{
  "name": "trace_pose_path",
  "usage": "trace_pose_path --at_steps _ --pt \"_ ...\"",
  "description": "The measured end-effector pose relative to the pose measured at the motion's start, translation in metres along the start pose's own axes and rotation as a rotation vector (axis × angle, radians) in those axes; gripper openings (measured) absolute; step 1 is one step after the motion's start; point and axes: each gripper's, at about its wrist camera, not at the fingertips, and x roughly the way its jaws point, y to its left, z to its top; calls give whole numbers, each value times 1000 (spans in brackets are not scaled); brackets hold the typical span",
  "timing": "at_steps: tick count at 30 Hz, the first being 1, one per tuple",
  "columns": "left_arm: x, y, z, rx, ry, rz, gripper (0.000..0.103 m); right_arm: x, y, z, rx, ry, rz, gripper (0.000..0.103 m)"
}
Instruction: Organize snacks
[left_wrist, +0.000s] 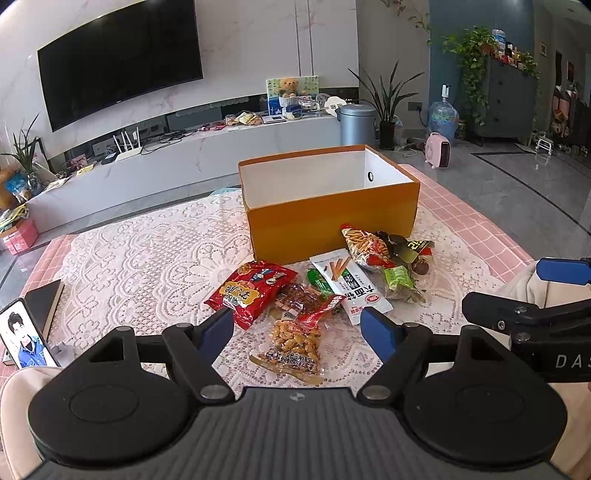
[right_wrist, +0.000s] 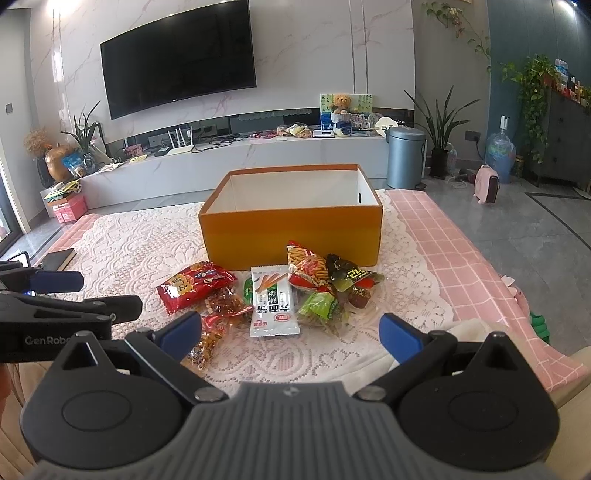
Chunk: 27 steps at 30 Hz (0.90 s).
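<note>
An open orange box (left_wrist: 332, 229) (right_wrist: 291, 236) with a white inside stands on the lace cloth, with no snacks visible inside. In front of it lies a heap of snack packets: a red bag (left_wrist: 251, 291) (right_wrist: 195, 286), a white packet (left_wrist: 351, 284) (right_wrist: 273, 306), a clear peanut packet (left_wrist: 295, 345), a striped chip bag (left_wrist: 365, 247) (right_wrist: 308, 269) and green packets (right_wrist: 321, 308). My left gripper (left_wrist: 299, 326) is open and empty just before the peanut packet. My right gripper (right_wrist: 291, 330) is open and empty near the white packet.
A phone (left_wrist: 24, 338) and a dark book (left_wrist: 46, 302) lie at the table's left edge. The pink checked cloth (right_wrist: 443, 236) covers the table's right side. A TV wall and a low cabinet stand behind.
</note>
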Motion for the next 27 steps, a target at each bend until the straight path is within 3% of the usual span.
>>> trace_pose_path --at_steps 24,27 --pt "1 -5 -1 14 20 -23 91 1 0 0 6 10 0 99" --pt "4 -2 -1 13 31 -40 85 2 -1 -1 6 13 9 99"
